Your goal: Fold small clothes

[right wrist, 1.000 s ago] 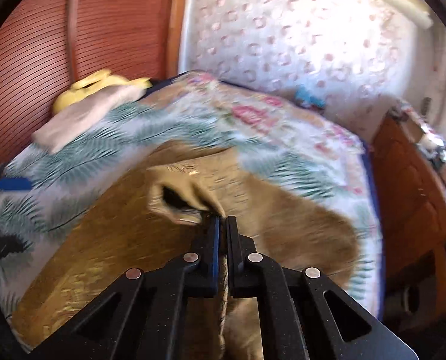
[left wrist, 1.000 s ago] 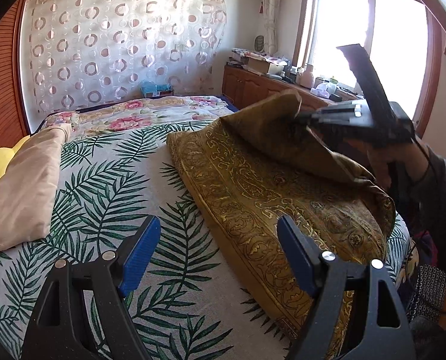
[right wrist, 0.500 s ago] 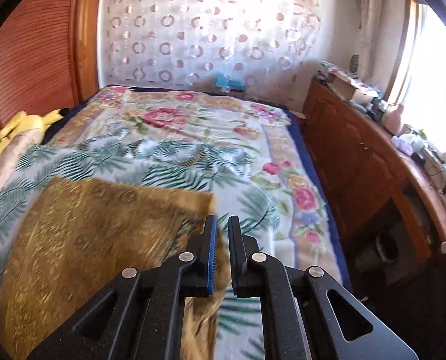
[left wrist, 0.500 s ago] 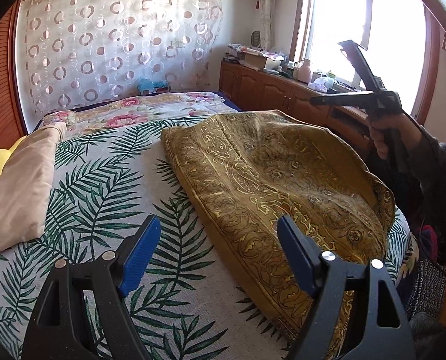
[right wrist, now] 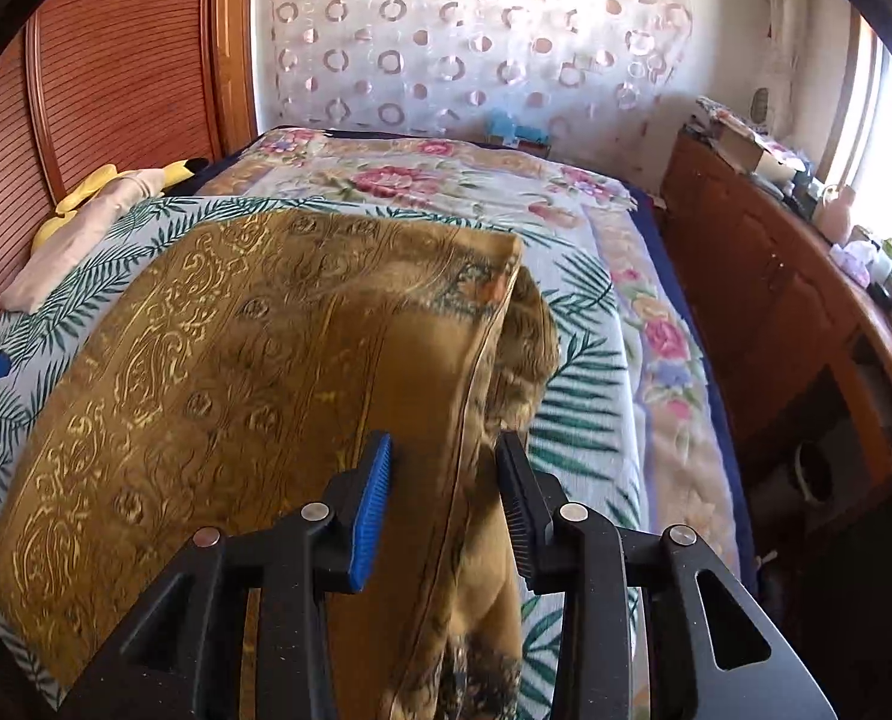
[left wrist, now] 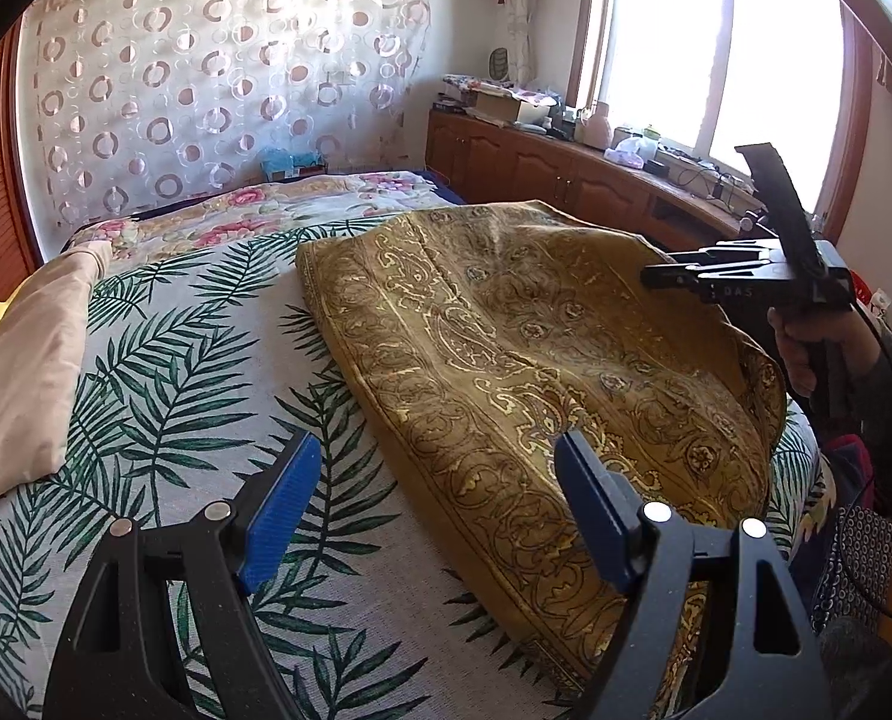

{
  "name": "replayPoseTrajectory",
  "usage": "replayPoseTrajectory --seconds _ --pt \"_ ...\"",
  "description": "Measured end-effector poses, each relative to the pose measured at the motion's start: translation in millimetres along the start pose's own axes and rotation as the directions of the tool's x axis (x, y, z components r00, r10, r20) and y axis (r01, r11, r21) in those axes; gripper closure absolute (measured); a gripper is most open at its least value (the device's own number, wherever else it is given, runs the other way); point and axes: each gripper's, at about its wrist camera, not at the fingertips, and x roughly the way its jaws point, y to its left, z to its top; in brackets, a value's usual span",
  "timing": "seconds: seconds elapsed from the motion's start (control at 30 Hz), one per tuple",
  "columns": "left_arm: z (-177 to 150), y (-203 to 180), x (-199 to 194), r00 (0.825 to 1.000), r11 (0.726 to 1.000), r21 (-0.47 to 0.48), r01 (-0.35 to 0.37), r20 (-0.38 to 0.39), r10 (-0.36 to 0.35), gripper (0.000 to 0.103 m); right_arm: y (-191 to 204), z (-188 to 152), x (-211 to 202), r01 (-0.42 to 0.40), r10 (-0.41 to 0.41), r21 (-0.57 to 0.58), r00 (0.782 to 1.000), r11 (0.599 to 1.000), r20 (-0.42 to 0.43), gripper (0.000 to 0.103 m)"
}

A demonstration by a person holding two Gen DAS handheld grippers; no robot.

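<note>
My right claw (right wrist: 443, 483) is opening over the gold cloth's (left wrist: 536, 360) edge on the bed (left wrist: 206, 420), probably letting go, left claw (left wrist: 431, 510) spread and empty, so next I'd grab a corner for another fold.

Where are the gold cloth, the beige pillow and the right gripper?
gold cloth (left wrist: 536, 348): left wrist view, middle of its patterned top.
beige pillow (left wrist: 32, 366): left wrist view, middle of its top face.
right gripper (right wrist: 443, 480): right wrist view, midway between its fingertips, jaws opening around the cloth's edge.
</note>
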Motion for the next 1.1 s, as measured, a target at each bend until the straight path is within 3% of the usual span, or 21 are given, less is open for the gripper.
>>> replayPoseTrajectory --seconds 0.03,0.07,0.17,0.3,0.6,0.87,1.1 --pt "-0.2 -0.2 0.6 1.000 1.000 -0.001 0.002 -0.002 -0.002 0.022 -0.2 -3.4 -3.2 -0.012 0.012 -0.008 1.000 1.000 0.005 0.086" --pt "0.0 -0.7 1.6 1.000 1.000 -0.001 0.003 -0.003 -0.003 0.022 -1.0 -6.2 -4.6 -0.022 0.022 -0.015 1.000 1.000 0.008 0.091" --pt "-0.7 -2.8 4.8 1.000 1.000 0.004 0.008 -0.011 -0.008 0.022 -4.6 -10.3 -12.4 -0.027 0.028 -0.030 0.999 0.999 0.033 0.099" --pt "-2.8 -4.3 8.4 1.000 1.000 0.007 0.016 -0.025 -0.016 0.022 -13.0 -23.3 -27.1 0.021 -0.020 -0.015 0.998 1.000 0.066 0.100" --pt "-8.4 -7.6 18.4 0.997 1.000 0.008 0.018 -0.069 -0.017 0.022 -12.0 -36.3 -34.2 0.038 -0.039 0.008 0.998 0.999 0.055 0.100" --pt "-25.5 -17.9 17.5 0.993 0.999 0.015 0.036 -0.110 -0.034 0.022 13.1 -68.0 -52.8 0.061 -0.062 0.026 0.996 0.998 0.059 0.062" --pt "-32.8 -25.7 11.6 0.991 0.998 0.034 0.061 -0.125 -0.057 0.022 24.0 -99.4 -67.4 0.034 -0.037 0.072 0.999 0.997 0.034 0.058"
